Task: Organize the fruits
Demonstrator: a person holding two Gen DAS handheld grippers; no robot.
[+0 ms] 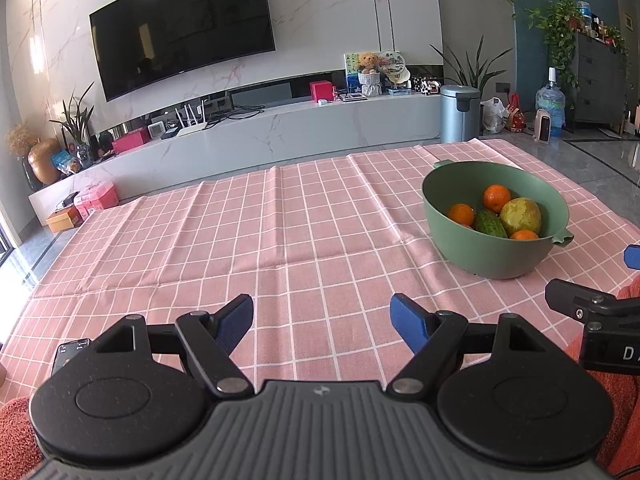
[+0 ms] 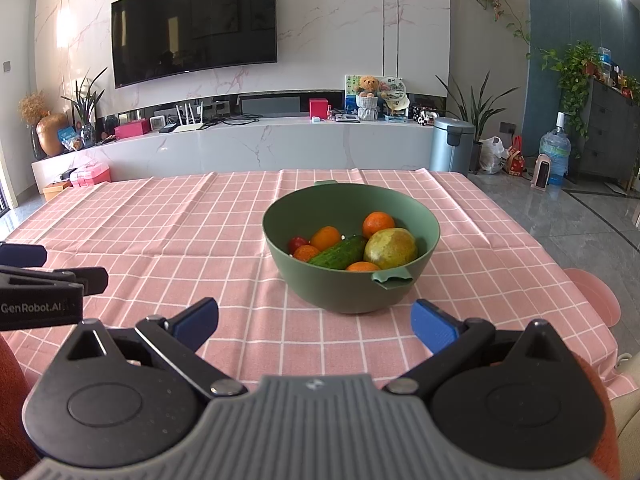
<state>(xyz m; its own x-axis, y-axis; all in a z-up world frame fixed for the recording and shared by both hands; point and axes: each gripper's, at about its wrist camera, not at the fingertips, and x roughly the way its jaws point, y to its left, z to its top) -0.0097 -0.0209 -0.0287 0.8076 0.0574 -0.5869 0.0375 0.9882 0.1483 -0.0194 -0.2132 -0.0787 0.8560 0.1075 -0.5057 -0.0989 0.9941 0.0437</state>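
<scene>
Through the left wrist camera I am looking along the left gripper [image 1: 322, 322], which is hovering low over the pink checked cloth of the desk [image 1: 200, 240] with its jaws spread wide and nothing between them. The green bowl [image 1: 448, 236] is sitting ahead and to the right, holding the fruits: oranges [image 1: 497, 198], a yellow-green mango [image 1: 520, 216] and a cucumber [image 1: 490, 224]. A phone [image 1: 70, 354] is lying at the near left edge, and part of the other gripper is showing at the right border.

Through the right wrist camera I am seeing the right gripper [image 2: 314, 326] likewise spread wide and holding nothing, aimed almost straight at the bowl [image 2: 352, 292], which is standing just beyond its fingertips. Here the contents are reading more clearly: several oranges [image 2: 378, 224], the cucumber [image 2: 340, 254] lying across the middle, the mango [image 2: 390, 248] against the near right wall and a small red tomato [image 2: 297, 243] at the left. A pink plate [image 2: 596, 296] is peeking out at the right edge of the desk.

I am judging that everything is gathered in the bowl and none is lying loose on the cloth. That fits fruits already collected there, or fruits waiting to be sorted out onto the desk or plate; I cannot tell which. Any reach into the bowl is going to need care on the rounded, easily rolling pieces.
</scene>
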